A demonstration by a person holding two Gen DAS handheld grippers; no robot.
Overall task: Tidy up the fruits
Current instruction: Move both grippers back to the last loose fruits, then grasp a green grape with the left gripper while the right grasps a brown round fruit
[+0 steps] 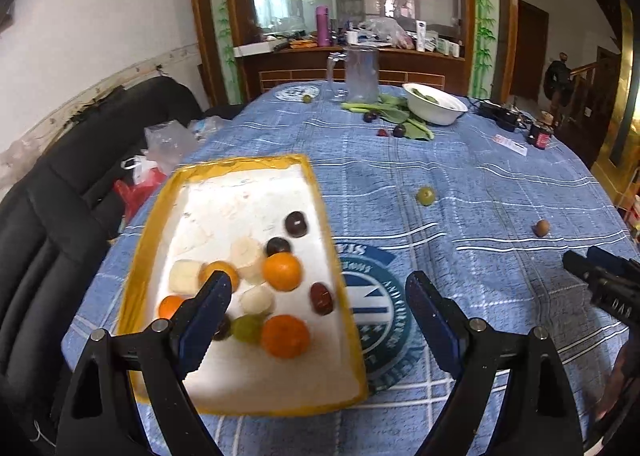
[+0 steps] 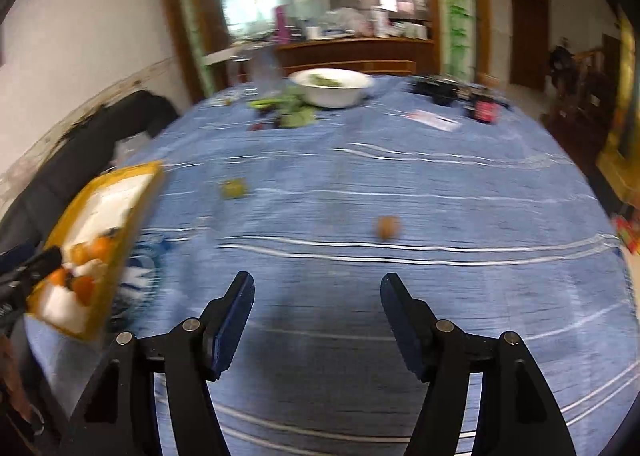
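Note:
A yellow-rimmed white tray point(image 1: 316, 191) lies on the blue tablecloth and holds several fruits: oranges point(image 1: 281, 271), dark plums point(image 1: 296, 223), a green grape point(image 1: 247, 328) and pale banana pieces point(image 1: 257, 299). My left gripper point(image 1: 318, 298) is open and empty above the tray's near right part. A green fruit point(image 1: 425, 195) and a small brown fruit point(image 1: 541, 228) lie loose on the cloth. My right gripper point(image 2: 318, 298) is open and empty above bare cloth, with the brown fruit point(image 2: 387, 227) ahead of it and the green fruit point(image 2: 233, 188) further left. The tray point(image 2: 138, 211) shows at its left.
At the far end stand a white bowl point(image 1: 434, 103), green leaves point(image 1: 400, 115) with dark plums point(image 1: 399, 130), a clear pitcher point(image 1: 360, 73) and a plate point(image 1: 296, 92). Black devices and a jar point(image 1: 540, 133) sit far right. A black sofa point(image 1: 60, 191) with bags lies left.

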